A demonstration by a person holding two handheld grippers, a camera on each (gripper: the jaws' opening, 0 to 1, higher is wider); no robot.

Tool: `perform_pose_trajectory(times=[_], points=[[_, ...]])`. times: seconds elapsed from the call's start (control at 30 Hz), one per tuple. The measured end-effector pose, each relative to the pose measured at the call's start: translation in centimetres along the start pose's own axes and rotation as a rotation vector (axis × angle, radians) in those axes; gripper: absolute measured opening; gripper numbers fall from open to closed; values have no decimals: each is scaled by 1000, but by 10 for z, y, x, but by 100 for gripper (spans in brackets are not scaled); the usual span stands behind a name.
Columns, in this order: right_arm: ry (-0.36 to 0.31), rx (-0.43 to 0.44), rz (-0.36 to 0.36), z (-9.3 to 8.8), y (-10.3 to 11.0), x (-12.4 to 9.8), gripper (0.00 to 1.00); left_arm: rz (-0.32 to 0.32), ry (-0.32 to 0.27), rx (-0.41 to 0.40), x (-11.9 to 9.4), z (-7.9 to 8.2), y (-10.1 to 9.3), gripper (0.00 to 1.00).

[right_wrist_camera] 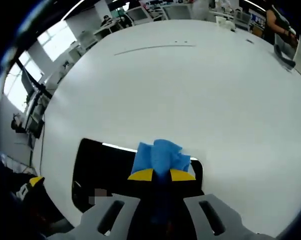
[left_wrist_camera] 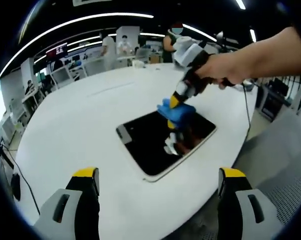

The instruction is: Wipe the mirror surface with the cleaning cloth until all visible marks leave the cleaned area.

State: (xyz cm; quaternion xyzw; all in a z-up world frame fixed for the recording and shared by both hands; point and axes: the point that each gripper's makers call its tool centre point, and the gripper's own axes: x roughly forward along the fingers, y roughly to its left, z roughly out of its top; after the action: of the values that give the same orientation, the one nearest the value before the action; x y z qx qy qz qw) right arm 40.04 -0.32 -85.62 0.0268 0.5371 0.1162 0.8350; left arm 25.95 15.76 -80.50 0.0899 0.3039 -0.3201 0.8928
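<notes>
A dark rectangular mirror (left_wrist_camera: pixel 160 141) with a pale rim lies flat on the white table (left_wrist_camera: pixel 85 120). A bunched blue cloth (left_wrist_camera: pixel 176 111) rests on its far part, and the right gripper (left_wrist_camera: pixel 174 102), held by a person's hand, is shut on the cloth from above. In the right gripper view the blue cloth (right_wrist_camera: pixel 160 157) sits pinched between my yellow-tipped jaws (right_wrist_camera: pixel 161 175), pressed against the mirror (right_wrist_camera: pixel 102 167). My left gripper (left_wrist_camera: pixel 160 180) stands open at the near table edge, short of the mirror, with nothing between its fingers.
The white table is large and rounded, its edge running close behind the mirror on the right. A cable (left_wrist_camera: pixel 247 107) hangs over that side. Desks, chairs and people (left_wrist_camera: pixel 171 42) stand in the background. A faint line (right_wrist_camera: pixel 155 47) marks the far tabletop.
</notes>
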Motion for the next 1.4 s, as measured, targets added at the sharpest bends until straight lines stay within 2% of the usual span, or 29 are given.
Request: perform_pose_trajectory(times=[0.1, 0.27, 0.3, 0.47, 0.5, 0.63, 0.73, 0.93, 1.1, 1.4], points=[[5, -23, -1, 3, 12, 5, 5, -2, -11, 2, 0, 2, -1, 99], [14, -35, 14, 8, 34, 11, 5, -7, 4, -5, 1, -1, -1, 99], [22, -40, 30, 7, 45, 13, 5, -9, 3, -6, 1, -1, -2, 99], [29, -53, 51, 9, 76, 19, 5, -22, 31, 2, 4, -7, -4, 99], [25, -80, 72, 9, 88, 21, 5, -24, 34, -4, 5, -8, -4, 99], [8, -112, 65, 9, 107, 23, 5, -26, 7, -7, 3, -4, -3, 99], [12, -108, 75, 14, 121, 23, 5, -20, 9, -7, 2, -5, -2, 100], [26, -140, 78, 20, 136, 28, 5, 1, 9, -24, 2, -6, 4, 100], [31, -141, 84, 23, 135, 33, 5, 11, 7, -18, 1, -5, 6, 99], [10, -149, 107, 14, 136, 29, 5, 20, 9, -18, 2, -5, 8, 99]])
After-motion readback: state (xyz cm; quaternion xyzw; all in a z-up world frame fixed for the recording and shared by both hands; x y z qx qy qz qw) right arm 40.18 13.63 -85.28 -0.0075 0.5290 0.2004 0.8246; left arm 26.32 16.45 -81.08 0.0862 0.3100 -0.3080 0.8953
